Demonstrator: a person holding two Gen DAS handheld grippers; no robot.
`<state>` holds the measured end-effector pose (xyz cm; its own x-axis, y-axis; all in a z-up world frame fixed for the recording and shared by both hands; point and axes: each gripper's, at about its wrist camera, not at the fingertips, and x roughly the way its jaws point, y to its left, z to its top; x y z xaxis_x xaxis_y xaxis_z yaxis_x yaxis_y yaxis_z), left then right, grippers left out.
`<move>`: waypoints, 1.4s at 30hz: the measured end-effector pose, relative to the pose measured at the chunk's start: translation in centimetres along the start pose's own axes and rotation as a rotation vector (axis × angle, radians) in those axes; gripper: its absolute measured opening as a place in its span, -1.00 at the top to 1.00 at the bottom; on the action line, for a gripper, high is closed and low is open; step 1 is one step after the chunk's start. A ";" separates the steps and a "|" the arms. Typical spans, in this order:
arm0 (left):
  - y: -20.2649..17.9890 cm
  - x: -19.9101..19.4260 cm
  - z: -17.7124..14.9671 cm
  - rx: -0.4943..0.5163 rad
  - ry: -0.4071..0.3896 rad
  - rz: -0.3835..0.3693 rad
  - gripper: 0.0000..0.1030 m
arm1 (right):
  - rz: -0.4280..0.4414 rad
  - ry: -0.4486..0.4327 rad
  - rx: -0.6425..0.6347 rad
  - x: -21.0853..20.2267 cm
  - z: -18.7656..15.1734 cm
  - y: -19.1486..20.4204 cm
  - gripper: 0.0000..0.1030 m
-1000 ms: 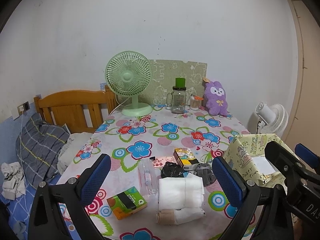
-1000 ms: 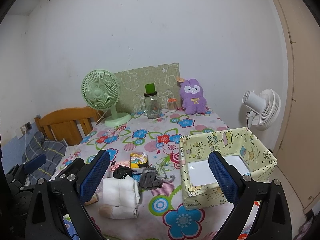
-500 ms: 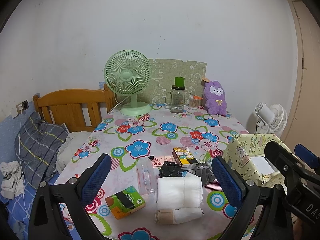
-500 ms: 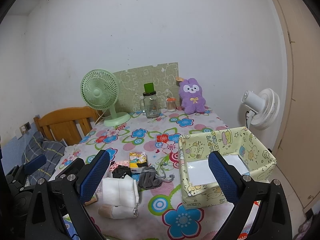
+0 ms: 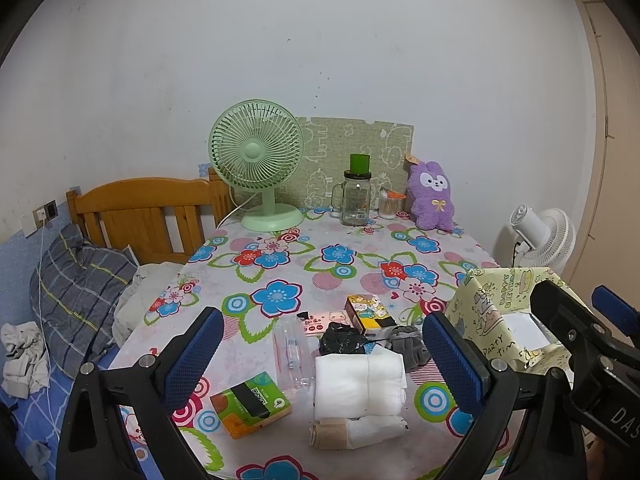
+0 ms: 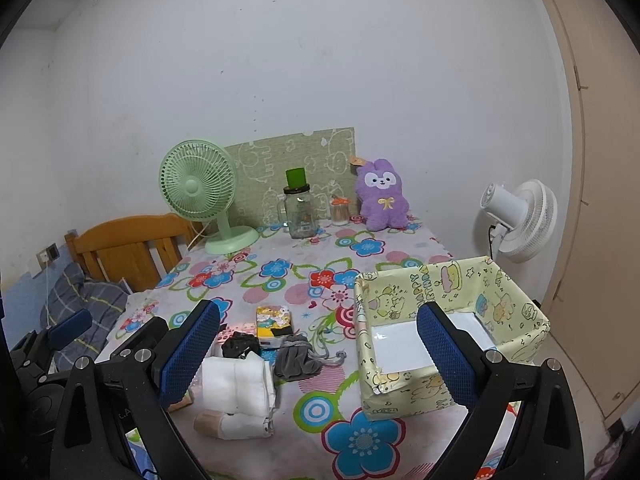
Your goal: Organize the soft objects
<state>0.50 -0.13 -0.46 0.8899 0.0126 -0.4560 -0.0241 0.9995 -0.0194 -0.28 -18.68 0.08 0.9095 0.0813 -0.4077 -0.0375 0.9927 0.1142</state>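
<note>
A folded white cloth lies near the table's front edge, with a white-and-tan roll in front of it. A grey fabric pouch and a crumpled black item lie just behind. A yellow patterned box stands open at the right. My left gripper is open above the cloths. My right gripper is open, near the pouch and box. Both are empty.
A green-orange packet, a clear plastic bag and a small yellow box lie nearby. At the back stand a green fan, a glass jar and a purple plush. A bed lies left, a white fan right.
Both views have shifted only slightly; the grippers stay open and nothing on the table has moved.
</note>
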 end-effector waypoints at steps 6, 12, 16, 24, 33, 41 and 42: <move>0.0 0.1 -0.1 0.011 -0.004 0.008 -0.94 | -0.005 -0.002 -0.018 0.1 -0.1 0.4 -0.93; 0.5 0.3 -0.2 0.002 0.009 0.001 -0.93 | 0.004 0.000 -0.016 0.2 -0.3 0.9 -0.90; 0.7 0.4 -0.2 0.000 0.007 0.001 -0.92 | 0.012 0.005 -0.014 0.4 -0.4 1.3 -0.89; 1.1 0.8 -0.4 0.007 0.010 0.020 -0.90 | 0.017 0.017 -0.019 1.2 -0.9 2.2 -0.89; 2.2 2.3 -1.4 0.005 0.045 0.011 -0.84 | 0.029 0.038 -0.012 2.6 -2.0 3.0 -0.87; 3.2 3.9 -2.9 0.003 0.087 0.003 -0.82 | 0.055 0.057 -0.011 4.1 -3.3 4.1 -0.82; 3.4 4.1 -3.1 0.005 0.094 0.004 -0.82 | 0.061 0.061 -0.004 4.3 -3.5 4.2 -0.82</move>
<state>2.61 3.18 -5.18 0.8433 0.0136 -0.5373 -0.0247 0.9996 -0.0134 2.06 -13.83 -4.36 0.8788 0.1466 -0.4542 -0.0935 0.9861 0.1373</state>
